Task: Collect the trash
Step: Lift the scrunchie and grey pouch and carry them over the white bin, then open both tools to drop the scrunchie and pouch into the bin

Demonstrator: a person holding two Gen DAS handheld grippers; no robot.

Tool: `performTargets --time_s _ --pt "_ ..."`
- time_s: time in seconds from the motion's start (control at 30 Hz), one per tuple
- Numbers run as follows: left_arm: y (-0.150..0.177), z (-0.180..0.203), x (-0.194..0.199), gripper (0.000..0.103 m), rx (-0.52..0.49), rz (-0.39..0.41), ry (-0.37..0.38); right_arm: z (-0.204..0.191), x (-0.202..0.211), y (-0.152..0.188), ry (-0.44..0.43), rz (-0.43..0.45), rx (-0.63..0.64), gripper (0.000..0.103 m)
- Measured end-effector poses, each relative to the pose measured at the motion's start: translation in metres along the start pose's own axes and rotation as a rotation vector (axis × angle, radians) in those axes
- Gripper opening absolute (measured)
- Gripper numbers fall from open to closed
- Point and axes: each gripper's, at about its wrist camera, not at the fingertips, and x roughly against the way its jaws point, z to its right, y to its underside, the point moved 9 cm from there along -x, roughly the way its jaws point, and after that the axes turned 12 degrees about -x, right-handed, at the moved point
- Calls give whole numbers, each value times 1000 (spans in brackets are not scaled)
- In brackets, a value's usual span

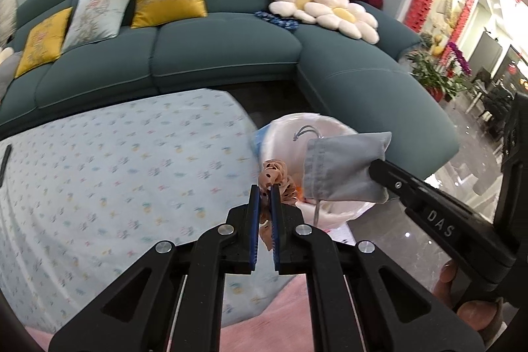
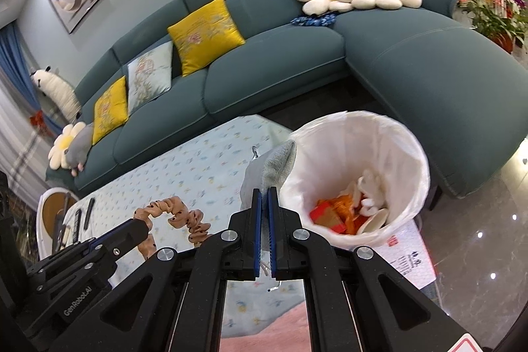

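Both hands loaded, closing on the bin!

The left gripper [image 1: 264, 187] is clamped on a spotted peach scrunchie [image 2: 175, 213], the right gripper [image 2: 264, 188] pinching a grey pouch [image 1: 343, 167] by one edge, so both dangle free at the near rim of the white-lined bin [image 2: 359, 121], off the floral table's [image 1: 115, 160] corner, apparently ready for dropping.

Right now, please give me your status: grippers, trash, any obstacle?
Left gripper shut on scrunchie. Right gripper shut on grey pouch. Bin close ahead, already part filled. Nothing in the way.
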Motion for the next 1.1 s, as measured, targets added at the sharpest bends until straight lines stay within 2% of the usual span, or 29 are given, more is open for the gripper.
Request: performTargets --time_s 0.3,0.63,0.7,0.73,0.77,1.0,1.1 --pt "-32 38 -43 7 -23 -5 85 46 -16 -32 59 12 -39 4" --pt "-50 57 -88 10 -32 -40 120 78 -44 -60 103 3 -66 4" --pt "-53 55 -92 20 -11 -43 117 80 -48 -63 107 1 -64 5" --pt "-54 52 -94 40 1 -44 109 81 -51 -65 113 -2 -61 10" --pt "-55 49 -94 50 13 -39 95 82 -53 -66 119 -4 -61 13" --pt "-47 29 -88 50 -5 -34 10 85 -58 -63 147 -26 -54 18" --pt "-38 19 -80 52 -2 -37 -19 80 -51 -57 157 -30 -27 28"
